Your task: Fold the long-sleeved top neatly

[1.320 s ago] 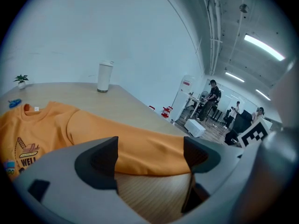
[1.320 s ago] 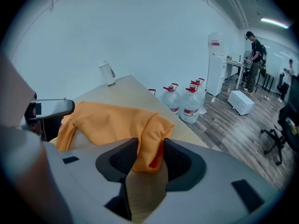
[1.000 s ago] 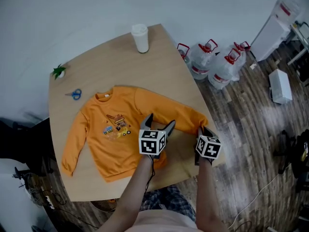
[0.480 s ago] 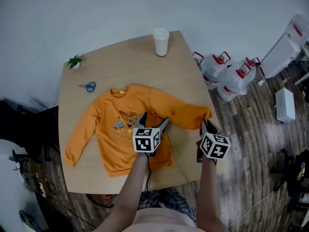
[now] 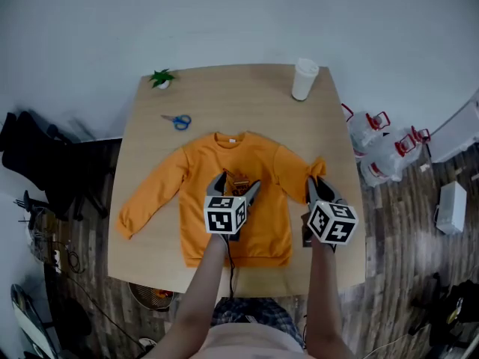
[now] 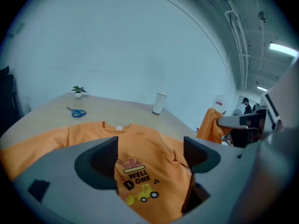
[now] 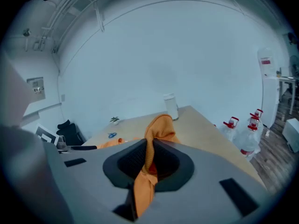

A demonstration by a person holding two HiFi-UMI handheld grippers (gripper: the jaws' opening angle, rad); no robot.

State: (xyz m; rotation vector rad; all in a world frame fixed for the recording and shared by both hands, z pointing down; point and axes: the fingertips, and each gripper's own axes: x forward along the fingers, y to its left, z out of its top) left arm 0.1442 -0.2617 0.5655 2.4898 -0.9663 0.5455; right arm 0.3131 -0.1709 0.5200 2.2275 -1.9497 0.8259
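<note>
An orange long-sleeved top [image 5: 247, 163] with a digger print lies front-up on the wooden table [image 5: 224, 96]. Its left sleeve [image 5: 153, 197] stretches flat toward the table's left edge. My right gripper [image 5: 313, 182] is shut on the right sleeve's cuff [image 5: 318, 166] and holds it up off the table beside the shoulder. In the right gripper view the orange cuff [image 7: 161, 127] is pinched between the jaws of the right gripper [image 7: 149, 160] and hangs below them. My left gripper [image 5: 236, 182] hovers open over the chest print [image 6: 138, 176], nothing between the left gripper [image 6: 150, 155] pads.
A white cup [image 5: 304, 78] stands at the table's far right corner. Blue scissors [image 5: 177, 121] and a small green plant [image 5: 160, 77] lie at the far left. Water bottles [image 5: 385, 152] stand on the floor to the right, a black chair [image 5: 34, 155] to the left.
The right gripper has lifted the right sleeve's cuff and carried it inward toward the shoulder. The left gripper has moved up over the chest print, still open.
</note>
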